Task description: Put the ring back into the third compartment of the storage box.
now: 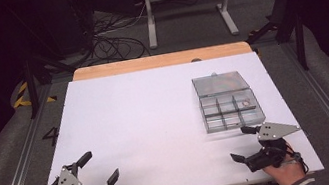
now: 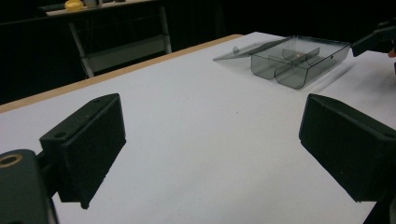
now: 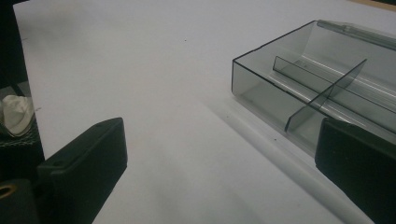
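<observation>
Surroundings: a grey stand and loose cables sit on the floor beyond the table's far wooden edge.
Box: clear compartment box on the right half of the white tabletop, lid folded open toward the far side; a small round item lies in one right-hand compartment.
Open room: the tabletop's left and centre are bare.
Left gripper: near-left corner, jaws spread wide, holding nothing.
Right gripper: just short of the box's near wall, jaws spread wide, holding nothing.
</observation>
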Available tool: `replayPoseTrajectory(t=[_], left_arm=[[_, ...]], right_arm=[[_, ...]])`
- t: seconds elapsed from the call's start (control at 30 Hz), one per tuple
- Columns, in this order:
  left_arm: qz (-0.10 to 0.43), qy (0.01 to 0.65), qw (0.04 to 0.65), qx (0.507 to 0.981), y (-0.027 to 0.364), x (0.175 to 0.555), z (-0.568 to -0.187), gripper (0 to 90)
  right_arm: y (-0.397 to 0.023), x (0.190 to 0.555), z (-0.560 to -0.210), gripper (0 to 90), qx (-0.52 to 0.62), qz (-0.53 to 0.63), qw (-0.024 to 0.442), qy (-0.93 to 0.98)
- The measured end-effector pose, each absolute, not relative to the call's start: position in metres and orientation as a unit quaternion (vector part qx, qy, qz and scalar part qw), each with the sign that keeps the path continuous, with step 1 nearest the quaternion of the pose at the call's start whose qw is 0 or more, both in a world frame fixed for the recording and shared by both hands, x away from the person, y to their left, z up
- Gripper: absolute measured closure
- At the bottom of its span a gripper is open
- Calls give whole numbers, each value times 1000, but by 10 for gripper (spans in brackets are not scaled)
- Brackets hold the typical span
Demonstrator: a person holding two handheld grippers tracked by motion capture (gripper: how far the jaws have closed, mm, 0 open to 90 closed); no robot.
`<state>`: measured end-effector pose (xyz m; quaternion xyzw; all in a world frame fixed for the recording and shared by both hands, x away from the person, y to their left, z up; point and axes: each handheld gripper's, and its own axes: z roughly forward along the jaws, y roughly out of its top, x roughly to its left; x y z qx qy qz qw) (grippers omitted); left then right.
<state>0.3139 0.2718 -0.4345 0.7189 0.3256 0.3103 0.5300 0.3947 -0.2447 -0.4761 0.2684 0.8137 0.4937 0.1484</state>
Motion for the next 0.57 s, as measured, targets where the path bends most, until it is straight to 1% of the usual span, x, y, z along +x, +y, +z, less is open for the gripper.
replayPoseTrajectory(t=[0.2, 0.57], left_arm=[[311, 326, 527, 721, 272, 314, -435, 78], [307, 328, 527, 721, 272, 315, -436, 78]], right_arm=[[-244, 395, -474, 31, 269, 474, 155, 824], [-246, 394, -473, 31, 269, 480, 155, 821]])
